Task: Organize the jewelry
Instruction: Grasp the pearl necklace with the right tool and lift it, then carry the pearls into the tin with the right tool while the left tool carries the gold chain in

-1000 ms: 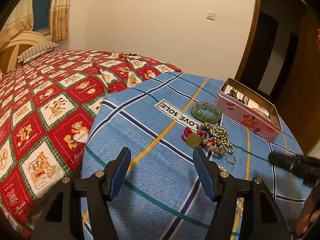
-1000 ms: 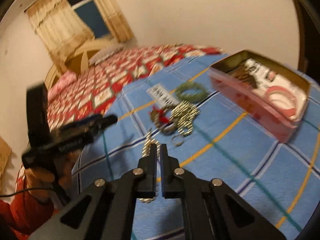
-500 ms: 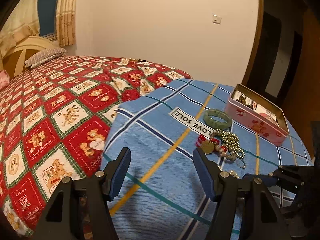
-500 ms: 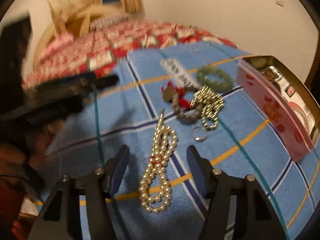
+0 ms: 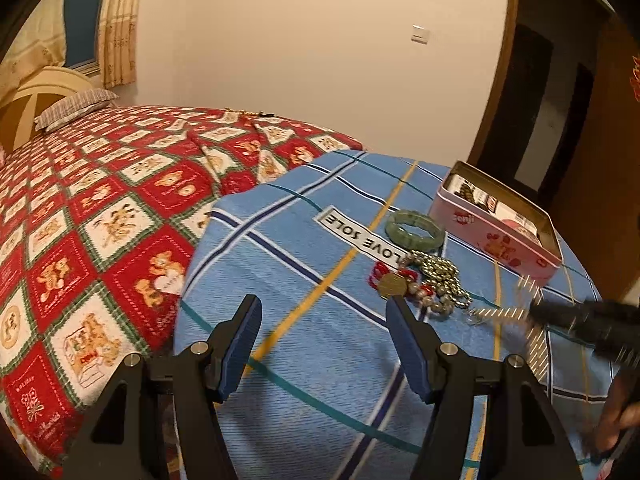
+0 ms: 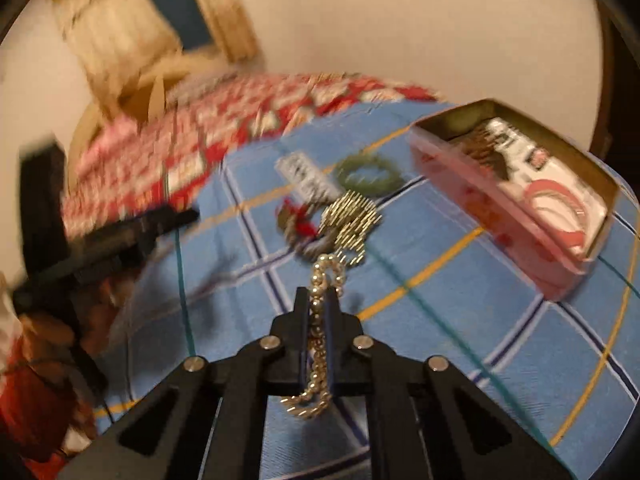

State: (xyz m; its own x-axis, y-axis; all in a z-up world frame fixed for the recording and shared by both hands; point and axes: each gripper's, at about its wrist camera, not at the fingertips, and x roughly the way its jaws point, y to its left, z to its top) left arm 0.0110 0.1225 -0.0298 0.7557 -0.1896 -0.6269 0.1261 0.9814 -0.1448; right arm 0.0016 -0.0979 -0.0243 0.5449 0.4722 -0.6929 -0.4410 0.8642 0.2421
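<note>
So the step in hand looks like the carry: the right gripper (image 6: 318,300) is clenched on a pearl necklace (image 6: 320,344), with beads looping out ahead of the tips and a bunch more hanging down behind them. In the right wrist view it's lifted off the blue plaid cloth (image 6: 460,352), and everything is smeared with motion blur, so I can't say exactly how high it sits.

The landmark here is the pink tin (image 6: 516,196), open-topped, sitting on the far right of the cloth. It already has something in it, a dark beaded piece and some printed packaging by the look of it, but it's too blurry to be sure. Just left of the tin is a green bracelet (image 5: 415,229). Nearer than that is a tangled pile (image 5: 424,286): a metal bead chain, a red string with a coin-like charm, some bigger beads. A small ring may lie at its edge, hard to tell.

The left gripper (image 5: 322,348) is spread wide, holding nothing, and hangs over bare cloth well left of the tin.

My guess for the next move: swing the necklace over the tin's open top and get the dangling tail inside the rim before letting go, otherwise it'll drape over the wall. The pile still needs sorting, so the task seems early on.
</note>
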